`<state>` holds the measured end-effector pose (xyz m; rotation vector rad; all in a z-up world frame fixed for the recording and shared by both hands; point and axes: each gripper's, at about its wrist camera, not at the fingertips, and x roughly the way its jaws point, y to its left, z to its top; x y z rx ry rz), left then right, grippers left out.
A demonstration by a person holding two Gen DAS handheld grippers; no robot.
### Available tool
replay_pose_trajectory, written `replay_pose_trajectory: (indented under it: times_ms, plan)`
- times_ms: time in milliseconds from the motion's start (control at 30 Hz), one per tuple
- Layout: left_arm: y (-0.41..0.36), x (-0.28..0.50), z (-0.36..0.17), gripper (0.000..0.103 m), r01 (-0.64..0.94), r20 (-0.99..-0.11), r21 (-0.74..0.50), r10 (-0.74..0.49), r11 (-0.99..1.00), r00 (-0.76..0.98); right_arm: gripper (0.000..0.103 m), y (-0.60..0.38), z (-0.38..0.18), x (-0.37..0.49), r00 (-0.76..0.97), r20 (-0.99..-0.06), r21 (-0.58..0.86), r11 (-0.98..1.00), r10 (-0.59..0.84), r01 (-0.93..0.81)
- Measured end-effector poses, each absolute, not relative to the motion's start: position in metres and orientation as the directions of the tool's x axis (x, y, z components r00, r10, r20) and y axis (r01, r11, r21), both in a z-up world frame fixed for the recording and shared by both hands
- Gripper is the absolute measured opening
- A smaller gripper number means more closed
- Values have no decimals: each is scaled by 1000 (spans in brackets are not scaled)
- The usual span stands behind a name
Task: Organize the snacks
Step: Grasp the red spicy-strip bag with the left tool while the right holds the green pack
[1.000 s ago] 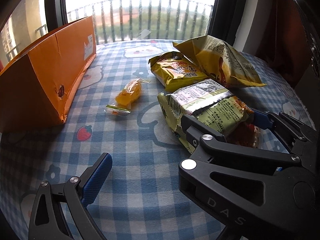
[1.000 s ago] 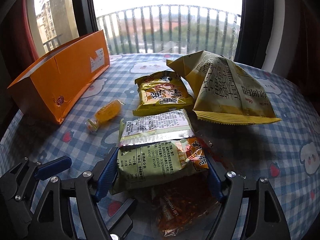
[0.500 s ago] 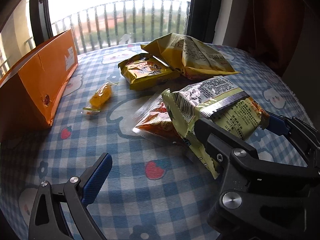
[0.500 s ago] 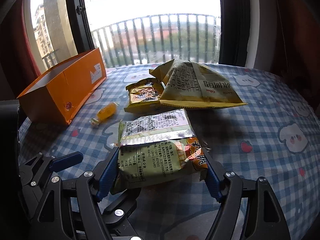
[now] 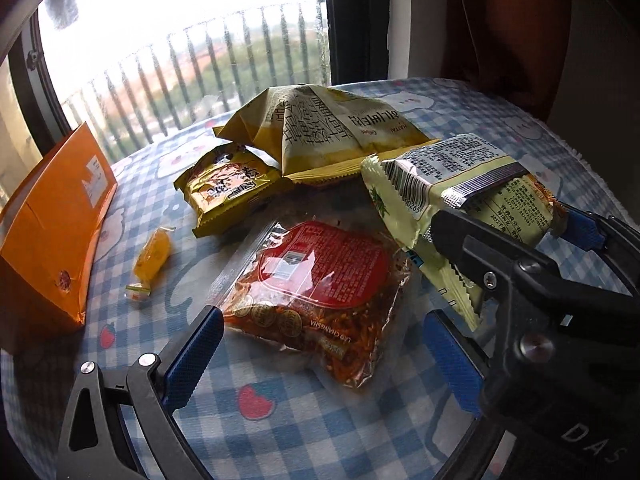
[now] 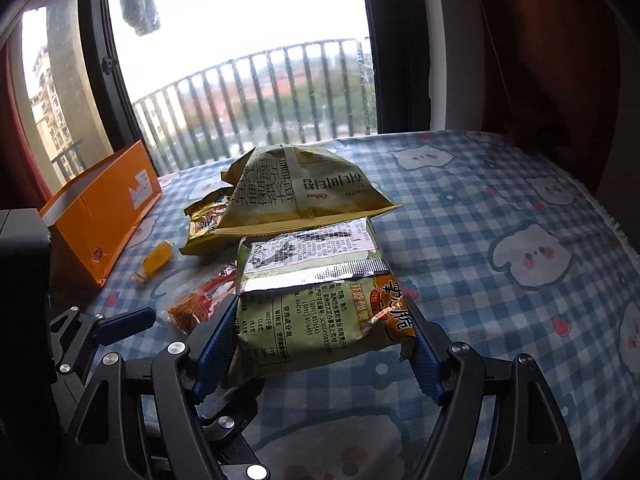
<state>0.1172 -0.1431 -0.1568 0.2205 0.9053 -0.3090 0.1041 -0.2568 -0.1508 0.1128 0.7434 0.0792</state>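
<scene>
My right gripper (image 6: 320,332) is shut on a pale green snack packet (image 6: 320,300), gripping its two sides and holding it above the table. From the left wrist view the same packet (image 5: 460,184) hangs at the right in the right gripper (image 5: 516,228). A clear packet of red spicy strips (image 5: 320,280) lies flat on the checked cloth. My left gripper (image 5: 322,320) stands open over its near edge, one finger on each side, without pressing on it. In the right wrist view only the corner of the red packet (image 6: 200,300) shows.
An open orange box (image 5: 52,216) stands at the left. A large yellow chip bag (image 5: 320,132) and a small yellow packet (image 5: 228,188) lie at the back, and an orange wrapped candy (image 5: 152,256) lies near the box. The table's edge (image 6: 616,232) curves along the right.
The right gripper has lifted the green packet up and to the right, uncovering the red packet beneath it. The left gripper has moved over to the red packet.
</scene>
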Motion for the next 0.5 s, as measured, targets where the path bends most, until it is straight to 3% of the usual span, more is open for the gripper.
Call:
replay_pose_trajectory:
  times_ms: [500]
  plan:
    - [-142, 155, -184, 103, 422, -820, 24, -224, 906, 527, 78, -264, -184, 135, 670, -738, 135, 990, 81, 28]
